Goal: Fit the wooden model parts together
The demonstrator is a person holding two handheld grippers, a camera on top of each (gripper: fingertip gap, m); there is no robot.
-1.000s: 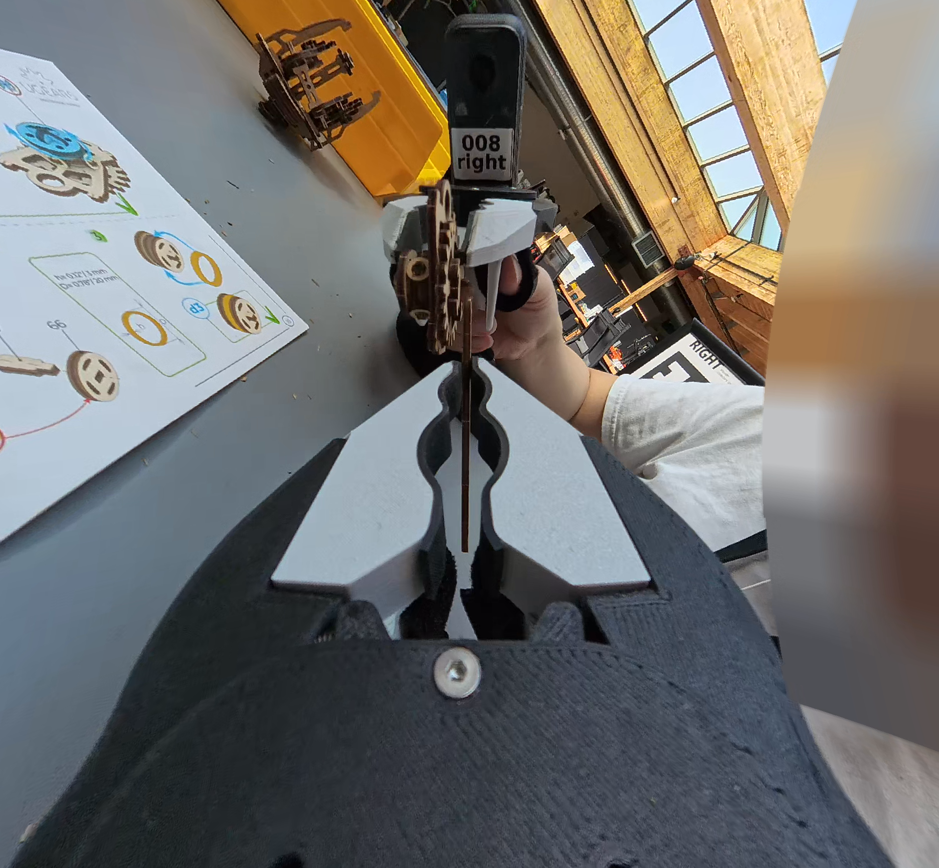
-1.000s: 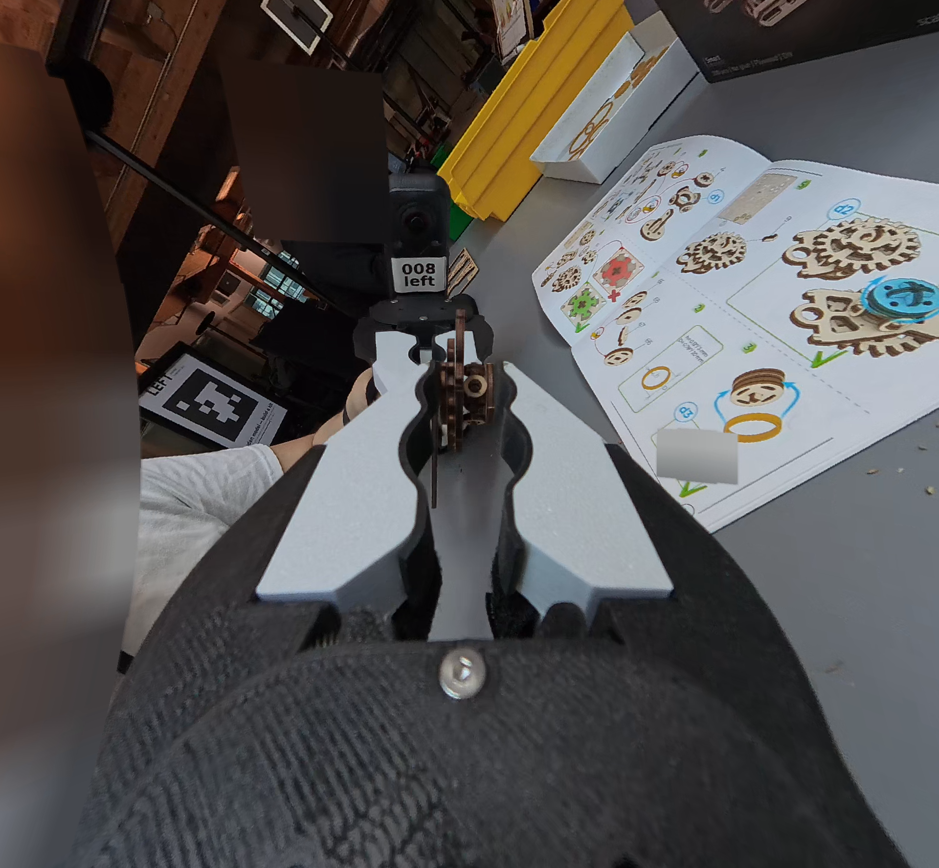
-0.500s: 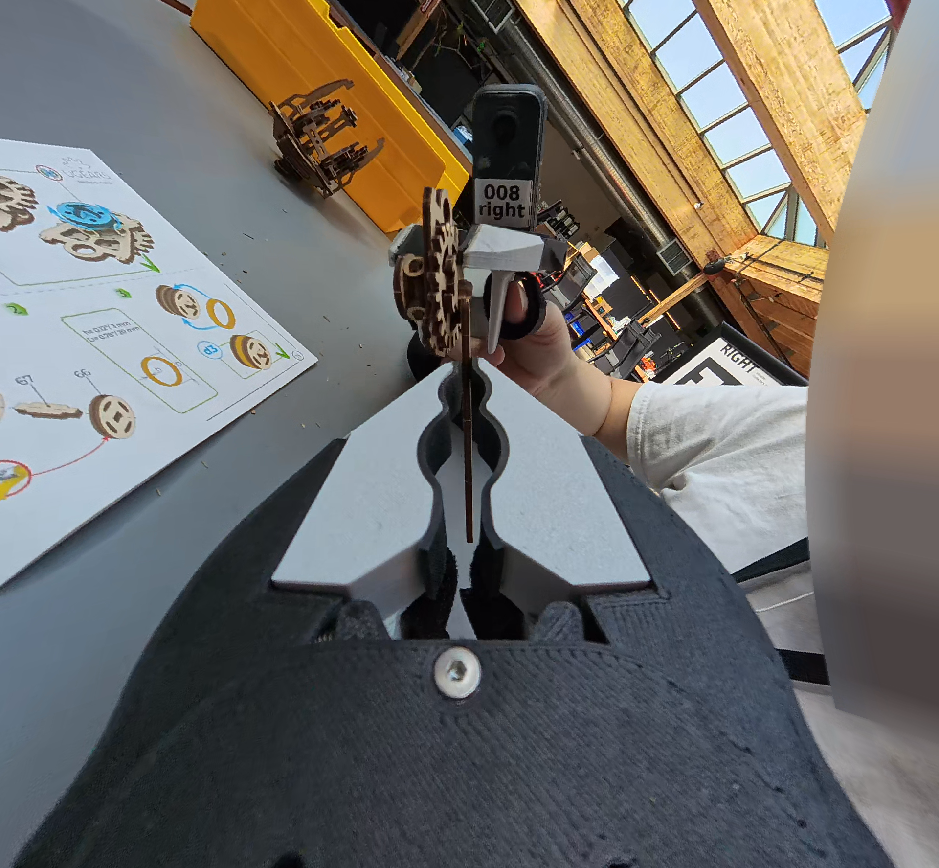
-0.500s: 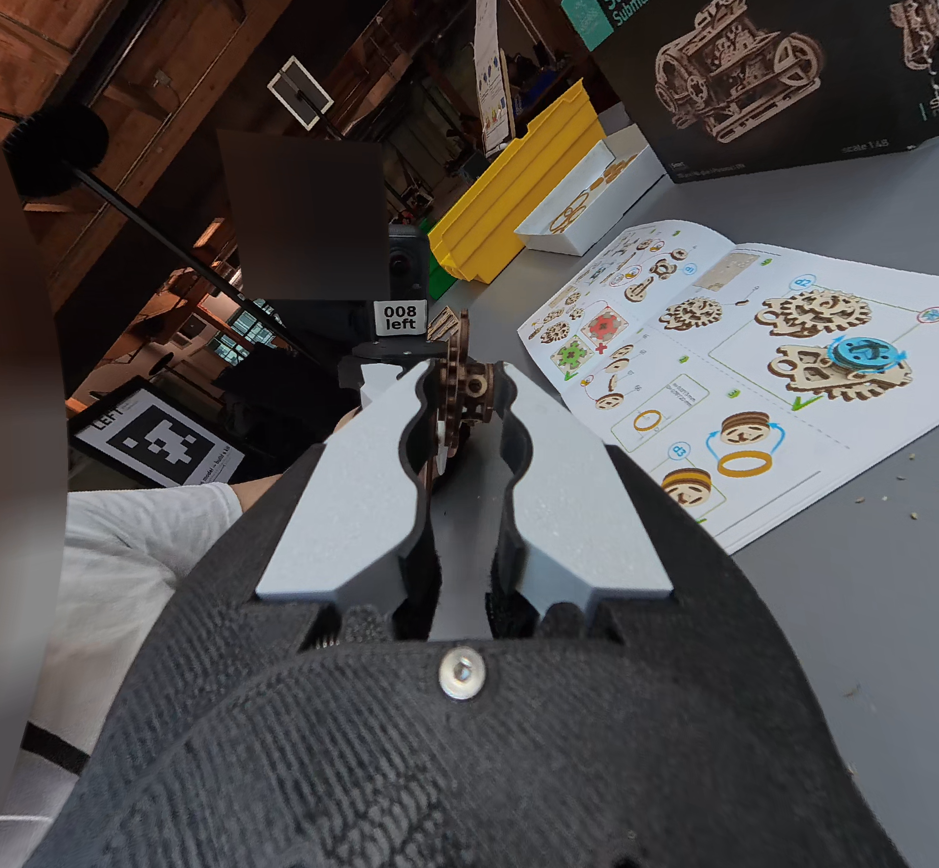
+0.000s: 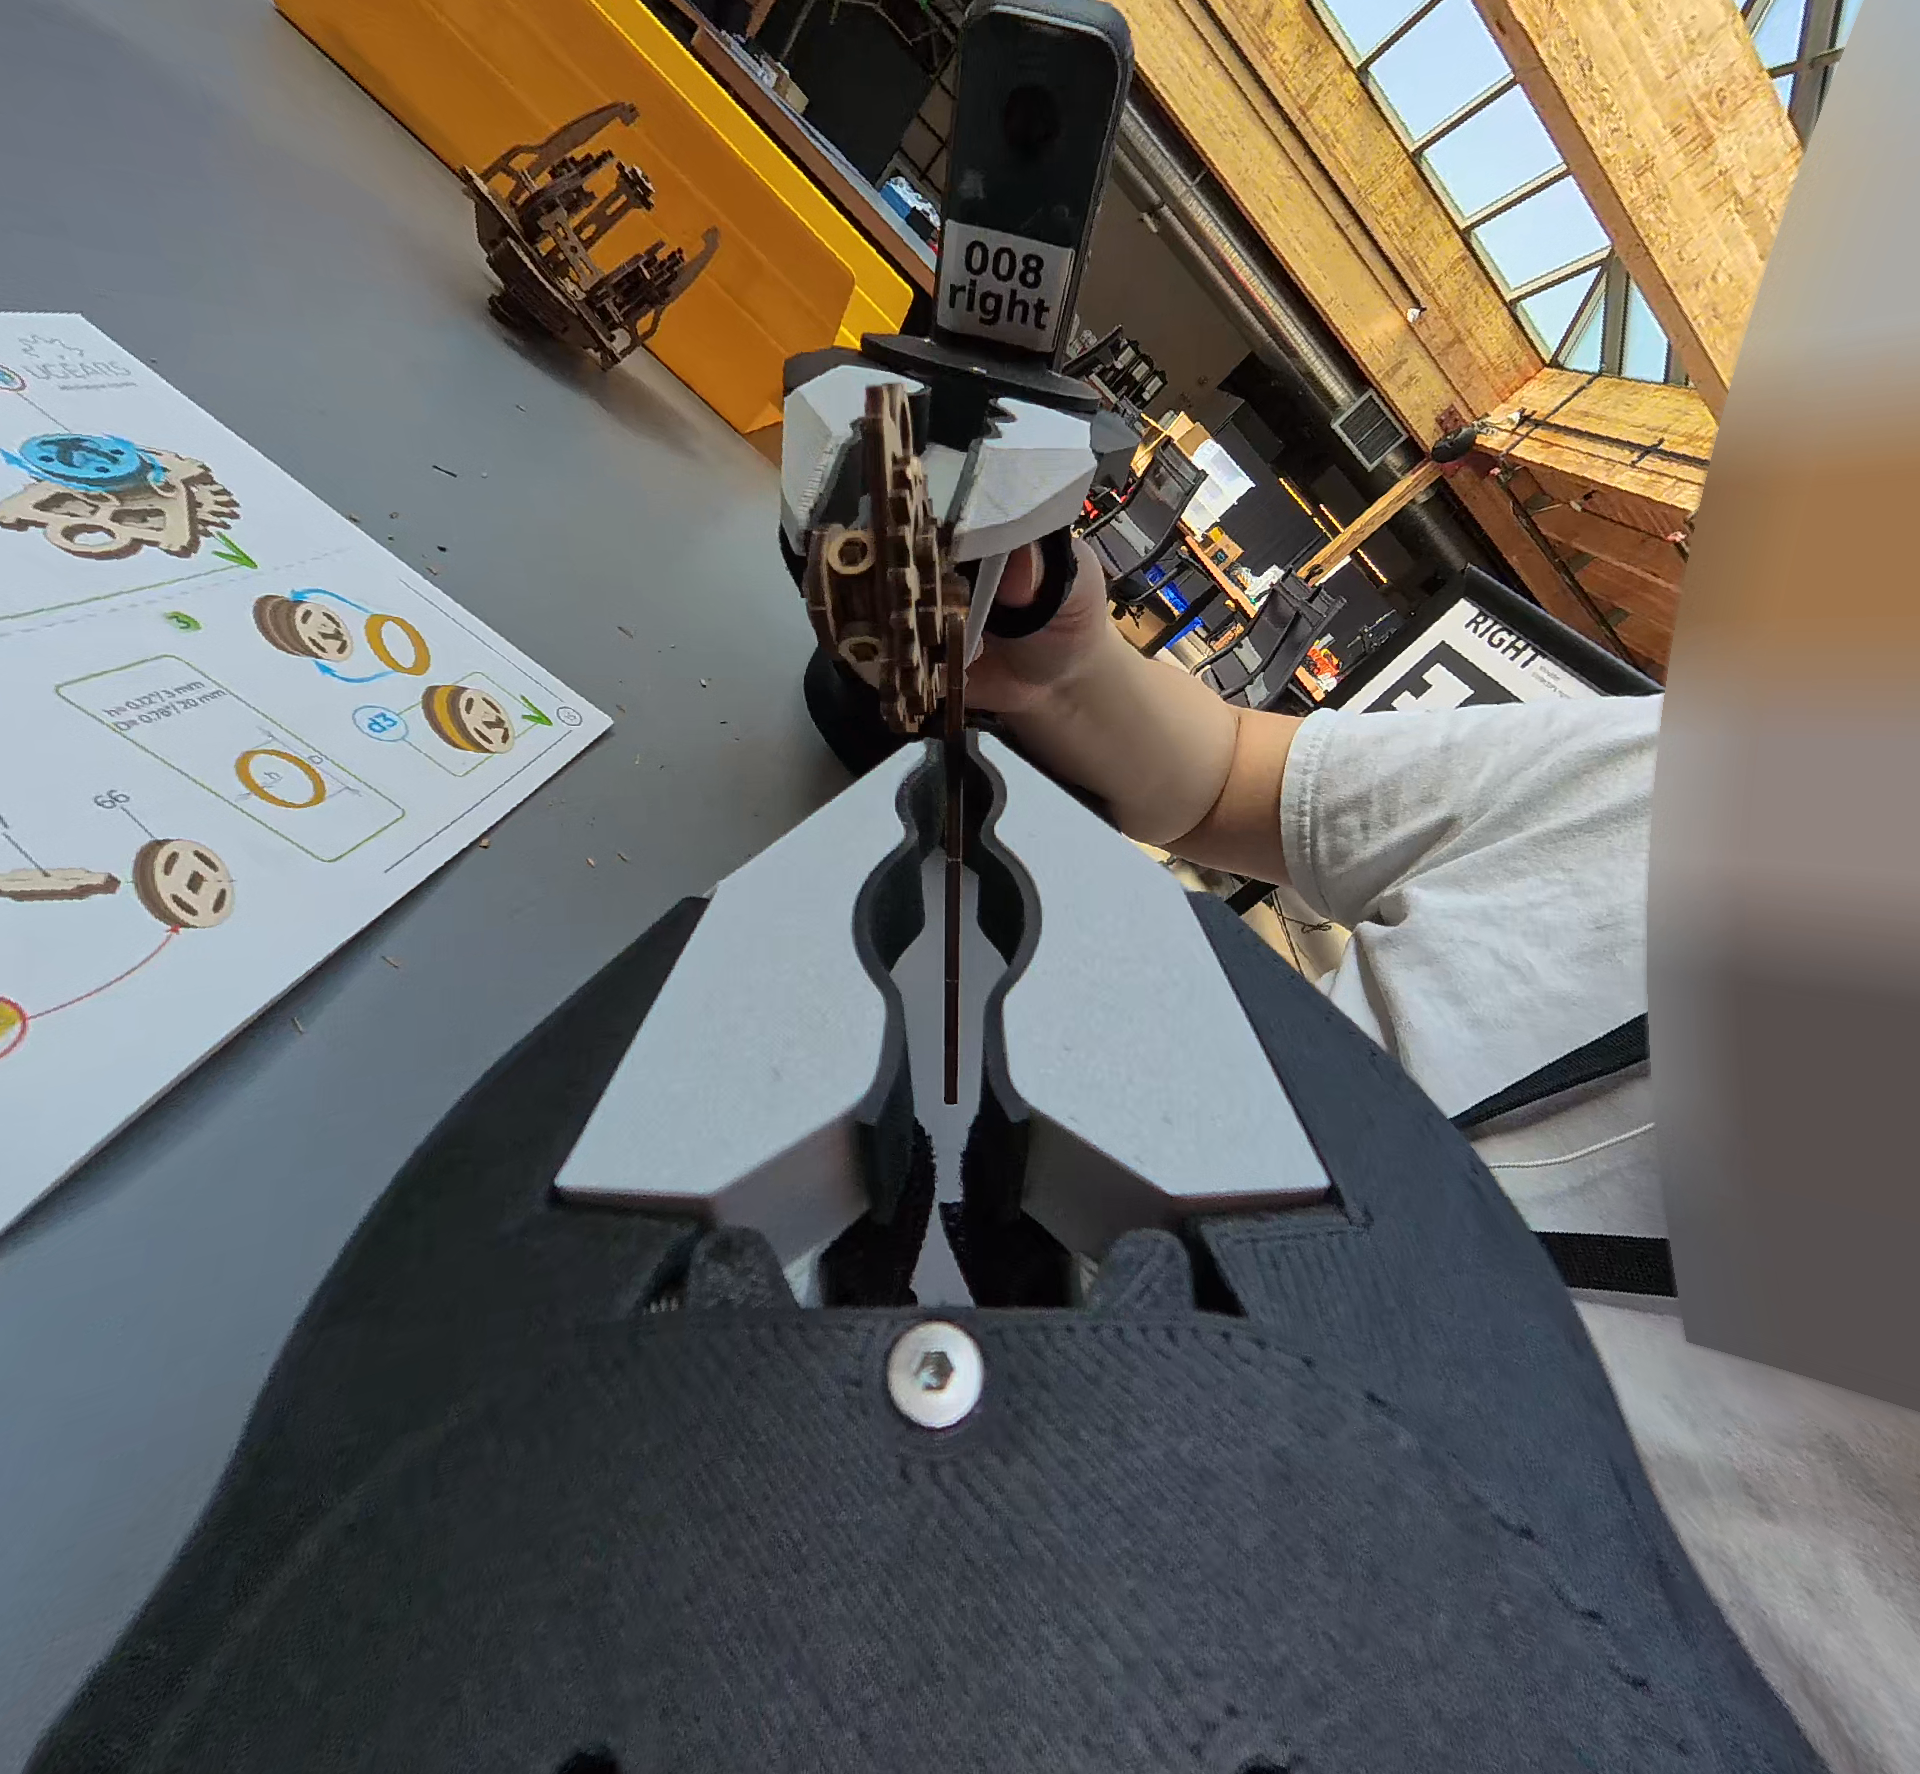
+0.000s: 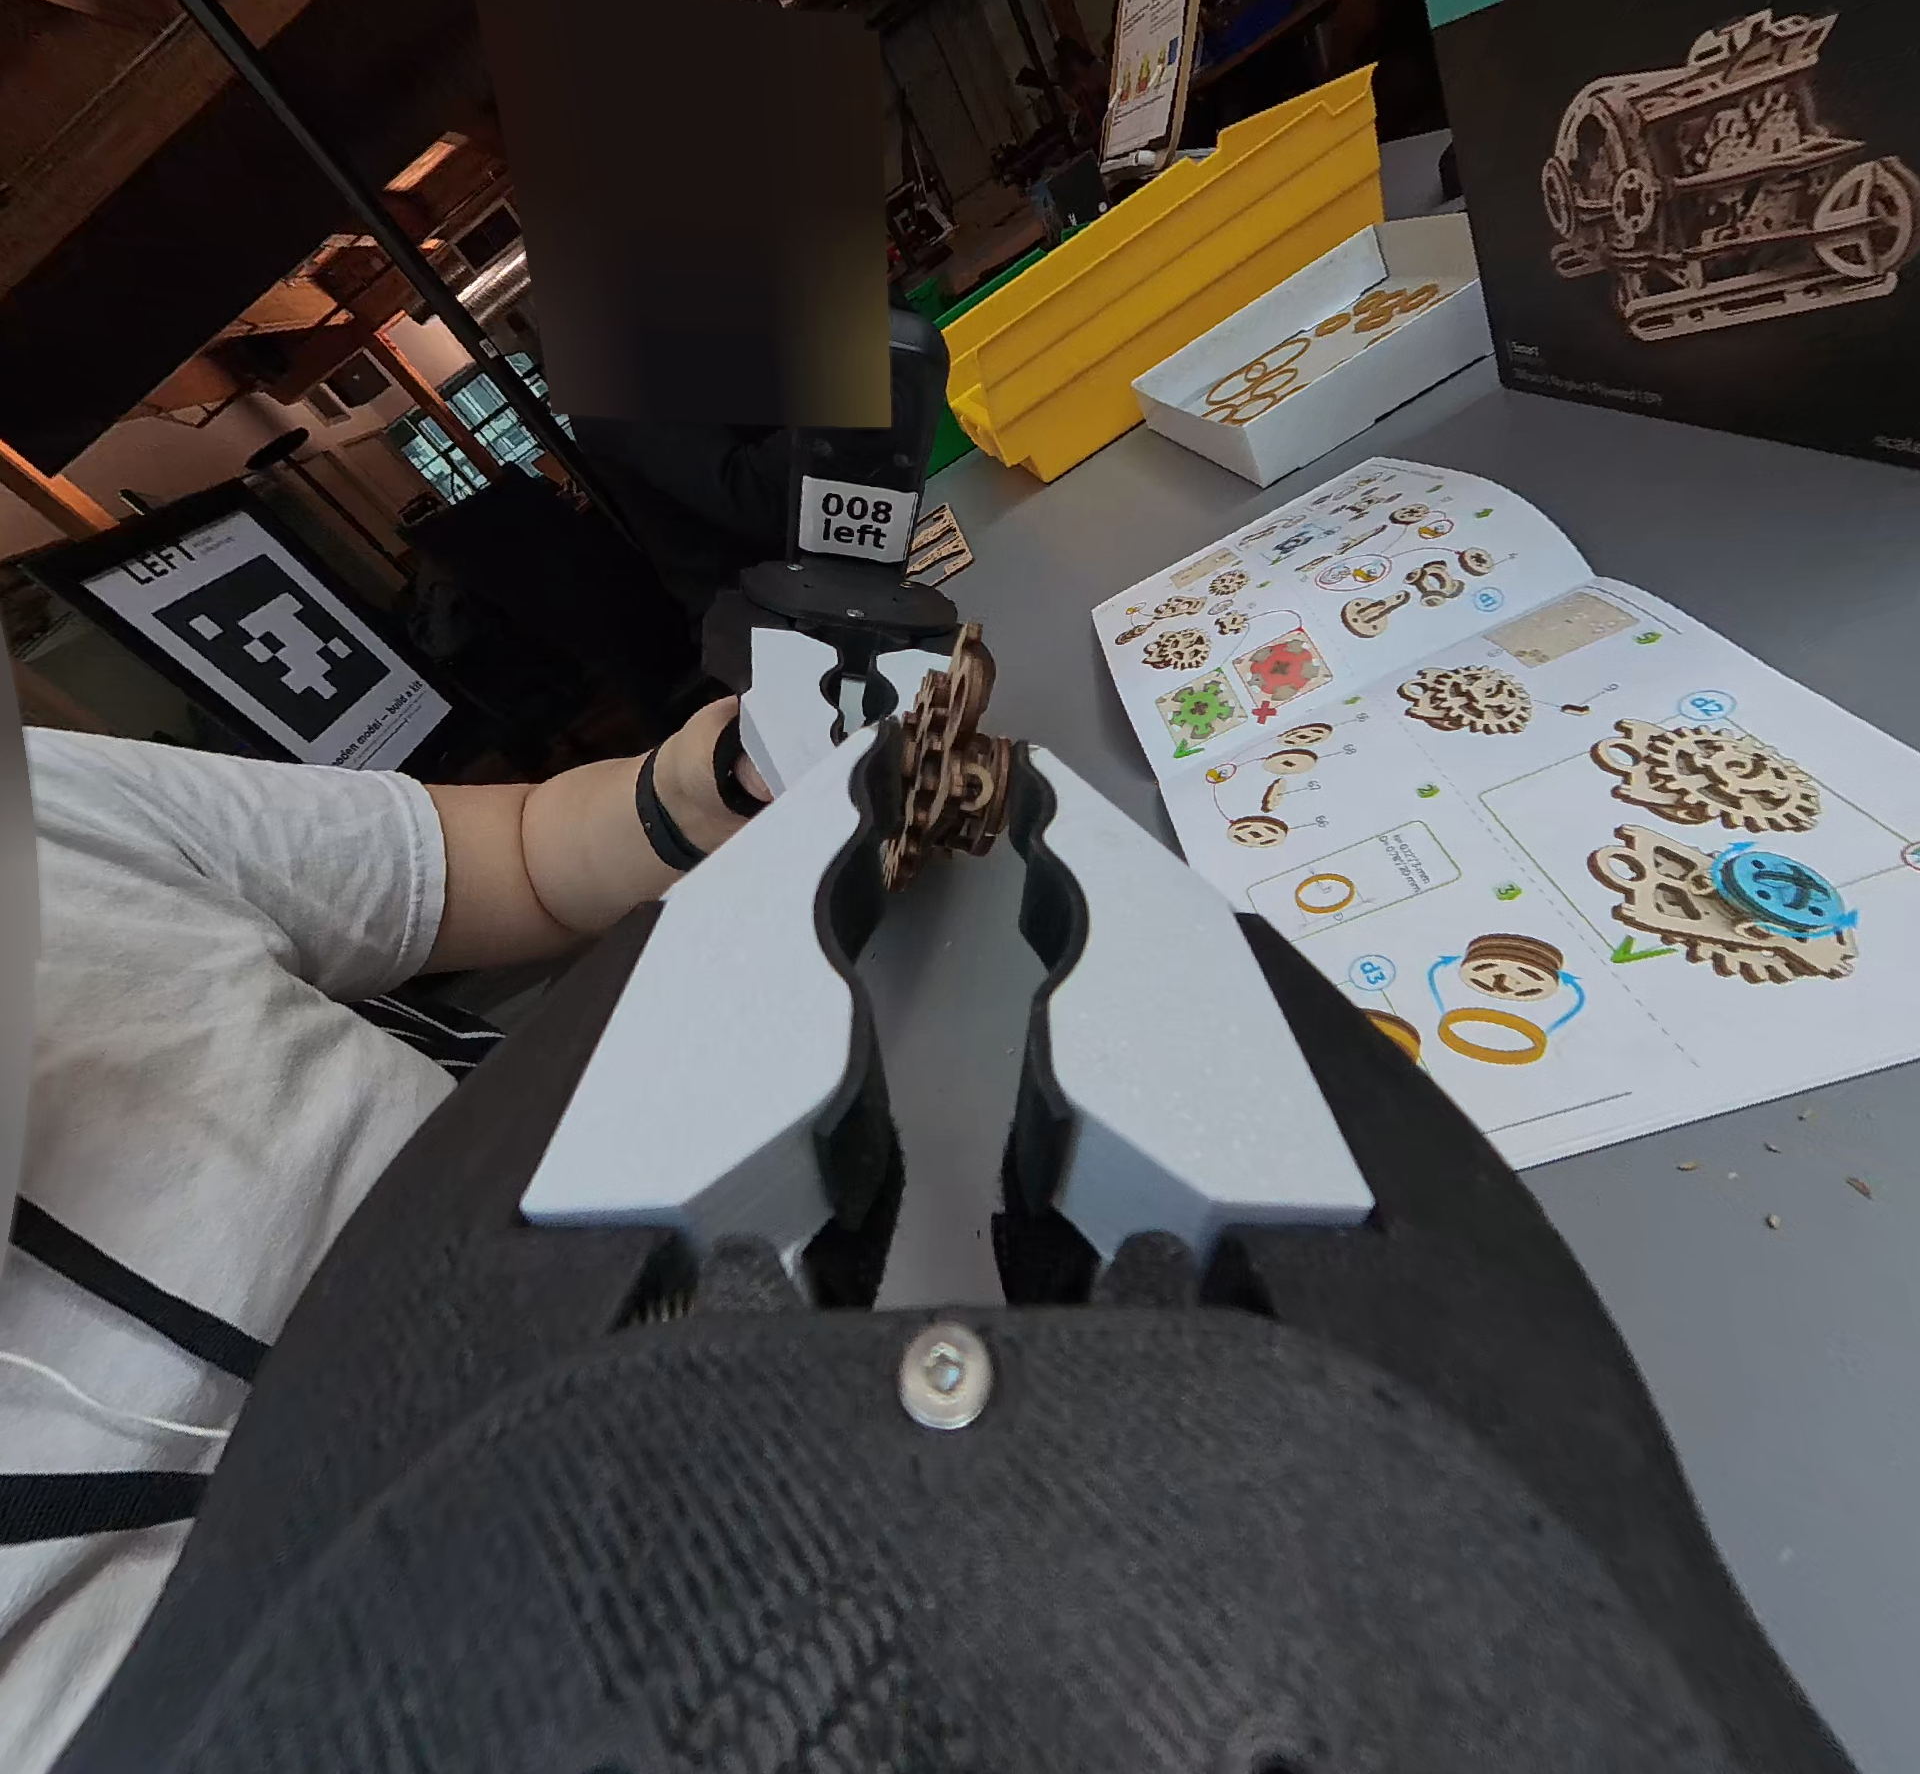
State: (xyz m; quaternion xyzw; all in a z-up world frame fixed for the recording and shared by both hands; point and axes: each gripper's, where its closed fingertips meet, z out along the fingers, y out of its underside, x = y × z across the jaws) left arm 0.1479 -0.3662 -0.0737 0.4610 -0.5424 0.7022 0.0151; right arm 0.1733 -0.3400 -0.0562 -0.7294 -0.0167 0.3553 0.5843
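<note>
My left gripper (image 5: 954,774) is shut on a thin flat wooden part (image 5: 951,945), seen edge-on between its jaws. The part's far end meets the lower edge of a wooden gear assembly (image 5: 883,571). My right gripper (image 5: 914,519) faces me and holds that assembly above the grey table (image 5: 312,166). In the right wrist view, my right gripper (image 6: 948,748) is shut on the gear assembly (image 6: 945,779) at its fingertips. The left gripper (image 6: 847,696) sits just behind it, and the thin part is hidden there.
An open instruction booklet (image 5: 208,685) (image 6: 1507,789) lies on the table. A partly built wooden model (image 5: 582,259) stands by a yellow bin (image 5: 582,166) (image 6: 1164,270). A white tray of wooden parts (image 6: 1320,363) and a black product box (image 6: 1704,166) stand behind. A person's arm (image 5: 1143,748) is close. Left and right tips are no more than a few centimetres apart. My right tips are roughly 25 cm from the partly built wooden model (image 5: 582,259).
Both grippers have tilted and shifted together, so the views swung toward the table. Each keeps its hold. The thin part stays against the gear assembly.
</note>
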